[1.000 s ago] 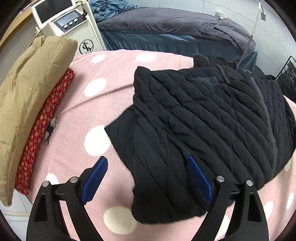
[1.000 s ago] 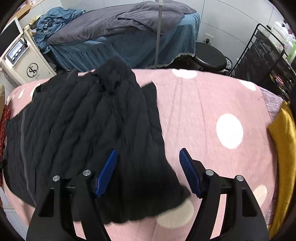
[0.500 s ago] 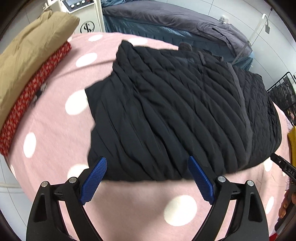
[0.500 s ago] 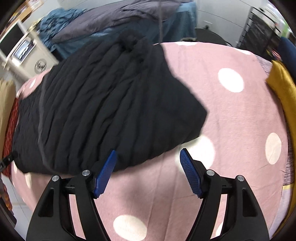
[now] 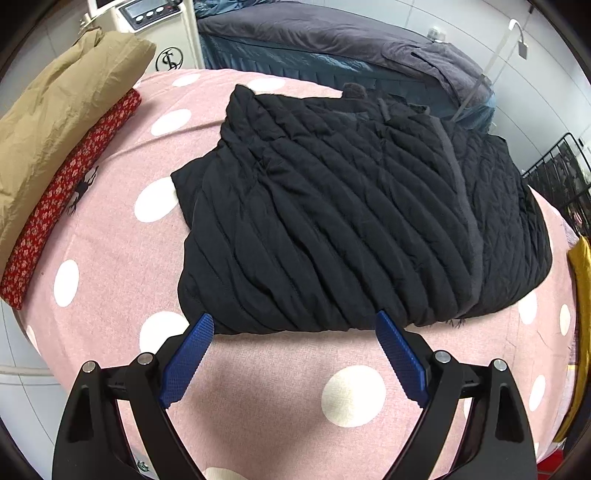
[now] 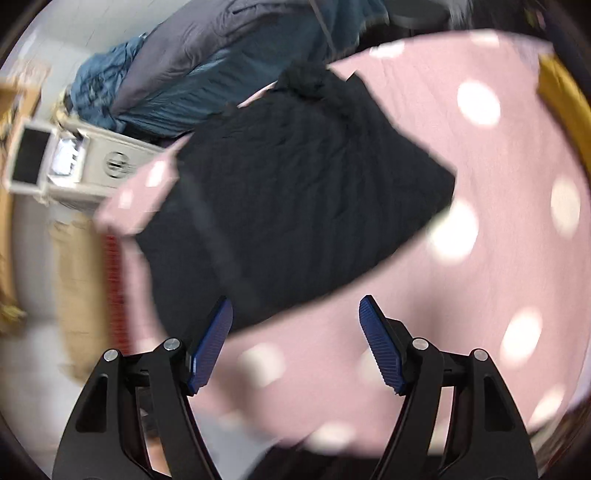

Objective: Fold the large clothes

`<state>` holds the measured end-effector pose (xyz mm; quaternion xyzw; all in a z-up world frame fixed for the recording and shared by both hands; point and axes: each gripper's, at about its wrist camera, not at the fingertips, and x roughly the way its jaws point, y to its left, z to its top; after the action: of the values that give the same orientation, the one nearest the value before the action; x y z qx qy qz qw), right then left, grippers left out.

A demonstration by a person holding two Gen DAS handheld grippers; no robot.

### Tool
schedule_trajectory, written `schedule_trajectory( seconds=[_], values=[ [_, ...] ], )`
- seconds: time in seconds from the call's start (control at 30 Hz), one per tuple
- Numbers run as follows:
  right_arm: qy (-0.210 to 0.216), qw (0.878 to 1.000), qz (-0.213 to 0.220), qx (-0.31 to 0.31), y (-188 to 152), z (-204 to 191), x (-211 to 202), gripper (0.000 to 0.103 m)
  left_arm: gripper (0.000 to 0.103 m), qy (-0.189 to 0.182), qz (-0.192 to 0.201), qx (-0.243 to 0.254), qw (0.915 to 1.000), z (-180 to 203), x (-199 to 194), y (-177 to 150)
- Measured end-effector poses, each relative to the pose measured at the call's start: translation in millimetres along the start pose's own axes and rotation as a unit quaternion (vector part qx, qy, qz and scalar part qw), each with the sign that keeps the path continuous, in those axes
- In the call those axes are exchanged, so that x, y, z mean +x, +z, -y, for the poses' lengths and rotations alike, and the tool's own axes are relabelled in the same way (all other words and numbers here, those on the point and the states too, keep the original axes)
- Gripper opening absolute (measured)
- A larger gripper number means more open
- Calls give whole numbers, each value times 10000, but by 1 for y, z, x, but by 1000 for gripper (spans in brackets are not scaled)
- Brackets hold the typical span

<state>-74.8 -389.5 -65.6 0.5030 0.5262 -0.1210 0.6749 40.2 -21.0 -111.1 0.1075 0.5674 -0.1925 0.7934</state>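
Note:
A black quilted jacket [image 5: 351, 218] lies folded into a rough rectangle on the pink polka-dot table cover [image 5: 280, 384]. It also shows, blurred, in the right wrist view [image 6: 295, 199]. My left gripper [image 5: 293, 325] is open and empty, held just off the jacket's near edge. My right gripper [image 6: 295, 310] is open and empty, above the pink cover [image 6: 480, 280] near the jacket's near edge.
A folded tan garment [image 5: 55, 122] lies on a red patterned one [image 5: 70, 192] at the table's left. A yellow garment [image 5: 581, 280] lies at the right edge. A white machine [image 5: 162, 33] and a bed with grey covers [image 5: 332, 40] stand behind the table.
Both grippers have pulled back off the jacket toward the near table edge. The right wrist view has swung round and is blurred. The jacket lies flatter and more squared.

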Motion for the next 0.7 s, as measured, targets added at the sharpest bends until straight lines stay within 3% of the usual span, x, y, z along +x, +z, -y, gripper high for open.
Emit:
schedule_trajectory(
  seconds=[0.13,0.17,0.23,0.3,0.5,0.7],
  values=[
    [843,9930,-761,-337,-25,-72,-81,71,87,44,4,181,9998,7,-2,-3],
    [894,9912,-837,-509,-33,-87,-98,71,87,56,-39,187,9998,8,-1,-4],
    [433,9925,-520,-1019,-53,-124,-145,71,87,36,-143,169,9997,10,4,-8],
    [555,9872,-508,-1407,-66,-146,-167,71,87,32,-226,159,9996,10,8,-10],
    [428,9672,-805,-2372,-86,-200,-182,71,87,62,-226,67,9997,7,10,-9],
    [409,9592,-895,-2649,-86,-205,-178,71,87,168,-207,-46,9996,-3,11,-7]
  ],
)
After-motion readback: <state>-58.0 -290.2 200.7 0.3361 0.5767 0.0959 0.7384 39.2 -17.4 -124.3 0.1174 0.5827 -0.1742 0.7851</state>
